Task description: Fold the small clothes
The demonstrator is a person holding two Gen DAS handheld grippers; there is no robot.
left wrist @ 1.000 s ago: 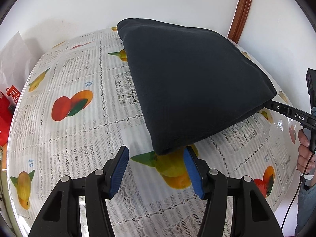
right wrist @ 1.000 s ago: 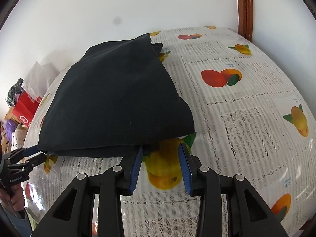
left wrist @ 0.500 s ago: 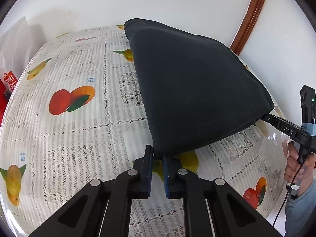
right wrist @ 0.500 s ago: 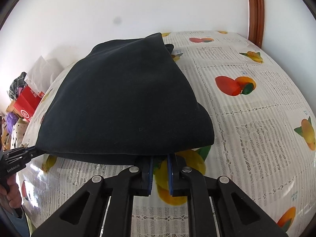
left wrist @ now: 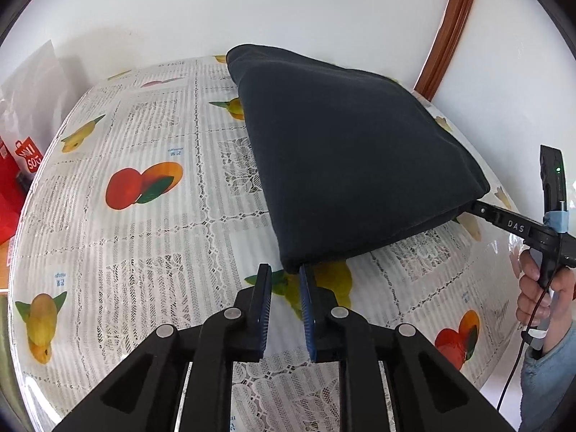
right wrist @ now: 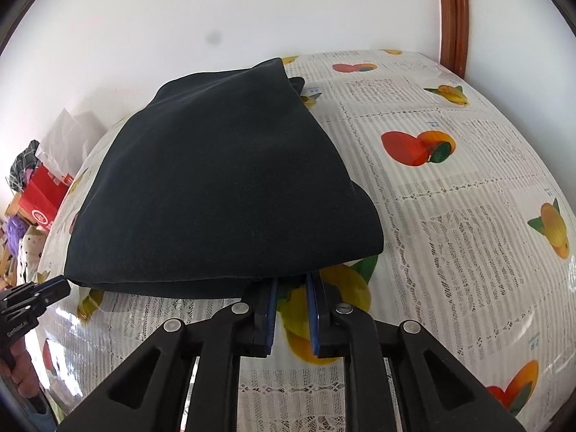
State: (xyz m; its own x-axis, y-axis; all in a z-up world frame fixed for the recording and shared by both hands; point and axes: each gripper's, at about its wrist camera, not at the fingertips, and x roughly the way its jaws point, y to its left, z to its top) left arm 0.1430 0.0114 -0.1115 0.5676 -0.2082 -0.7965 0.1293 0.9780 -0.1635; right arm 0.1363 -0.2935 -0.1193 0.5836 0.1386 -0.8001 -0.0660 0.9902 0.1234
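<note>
walls: plain white (left wrist: 288, 7); trim: brown wooden frame (left wrist: 450, 28) at right | table: fruit-print lace tablecloth (left wrist: 144, 216); clutter: red bag (right wrist: 43, 194) at left | light: bright daylight

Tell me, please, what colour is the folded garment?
Very dark navy, almost black garment; right wrist view shows it best.

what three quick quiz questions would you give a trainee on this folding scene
1. True or false: the dark garment covers the whole tablecloth.
2. The tablecloth's print shows: A fruit, B cars, C stars.
3. Fill in: the bag past the table's edge in the left wrist view is ___.
Key: 1 false, 2 A, 3 red.
</note>
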